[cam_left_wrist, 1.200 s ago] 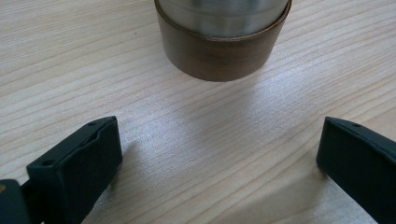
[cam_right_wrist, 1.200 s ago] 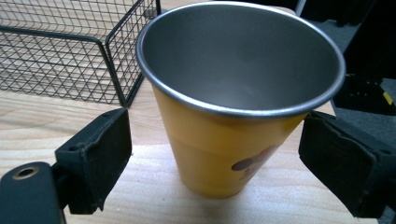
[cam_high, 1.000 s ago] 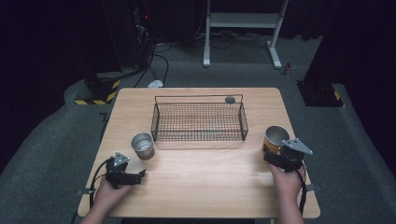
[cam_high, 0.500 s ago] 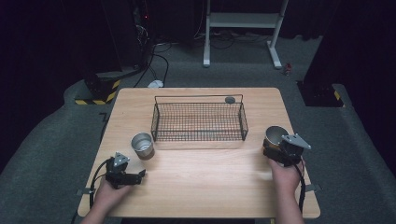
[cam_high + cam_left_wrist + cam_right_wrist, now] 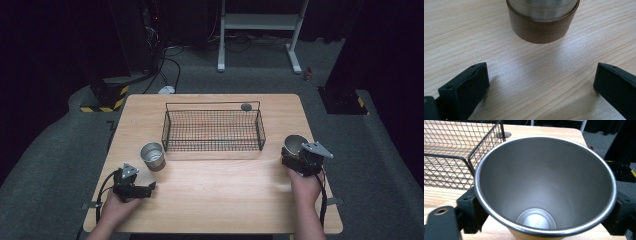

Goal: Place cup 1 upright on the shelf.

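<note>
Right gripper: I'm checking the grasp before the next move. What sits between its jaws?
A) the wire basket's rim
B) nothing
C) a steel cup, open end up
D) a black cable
C: in the right gripper view the steel cup sits between the right gripper jaws, its empty inside showing.

Each hand carries a compact black two-jaw gripper, the left gripper (image 5: 150, 188) and the right gripper (image 5: 287, 156), each topped by a small grey three-cornered plate and trailing a thin black cable along the bare, sleeveless forearm. Seen close, the blocky matte black jaws are squared at the tips, with small round screw holes in their upper faces.
</note>
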Available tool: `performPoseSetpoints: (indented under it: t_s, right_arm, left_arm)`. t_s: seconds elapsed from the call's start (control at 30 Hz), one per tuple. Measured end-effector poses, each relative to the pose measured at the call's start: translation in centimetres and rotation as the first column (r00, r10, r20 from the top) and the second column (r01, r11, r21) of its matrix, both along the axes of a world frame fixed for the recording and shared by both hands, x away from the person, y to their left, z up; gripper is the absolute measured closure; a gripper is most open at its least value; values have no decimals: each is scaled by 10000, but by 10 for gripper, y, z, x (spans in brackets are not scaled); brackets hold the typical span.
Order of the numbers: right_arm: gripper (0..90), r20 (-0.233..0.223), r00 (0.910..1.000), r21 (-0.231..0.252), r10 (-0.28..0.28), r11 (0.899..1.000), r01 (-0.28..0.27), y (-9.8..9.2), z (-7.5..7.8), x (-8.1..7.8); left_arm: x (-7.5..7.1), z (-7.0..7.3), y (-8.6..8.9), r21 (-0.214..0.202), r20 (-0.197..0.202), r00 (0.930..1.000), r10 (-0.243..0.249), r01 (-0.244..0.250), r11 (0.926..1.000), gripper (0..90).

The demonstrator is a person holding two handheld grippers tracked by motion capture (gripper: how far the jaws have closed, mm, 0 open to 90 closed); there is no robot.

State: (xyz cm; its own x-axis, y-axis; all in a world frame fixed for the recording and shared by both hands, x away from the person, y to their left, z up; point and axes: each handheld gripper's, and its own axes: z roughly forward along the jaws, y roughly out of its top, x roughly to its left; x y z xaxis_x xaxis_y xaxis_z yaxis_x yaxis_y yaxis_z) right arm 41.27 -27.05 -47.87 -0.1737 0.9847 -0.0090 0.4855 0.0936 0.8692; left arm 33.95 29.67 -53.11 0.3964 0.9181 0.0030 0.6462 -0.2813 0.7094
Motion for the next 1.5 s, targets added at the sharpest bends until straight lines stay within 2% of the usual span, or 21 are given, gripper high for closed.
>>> performPoseSetpoints:
  t_s: [0.23,0.57,0.83,1.5]
  right_arm:
    - [140,-57,9999,-3,92,10000,-92,1,2,-1]
    - [141,304,9990,-59,332,9994,-330,8,11,-11]
    - [141,642,9957,-58,664,9978,-662,21,17,-20]
    - [141,876,9895,5,1151,9933,-1156,47,19,-33]
  left_arm:
    - [0,0,0,0,0,10000,-9,9,10000,5]
    - [0,0,0,3,-3,10000,-12,12,10000,5]
    - [0,0,0,-3,-6,10000,-15,15,10000,4]
    - [0,0,0,-7,-7,10000,-29,29,10000,4]
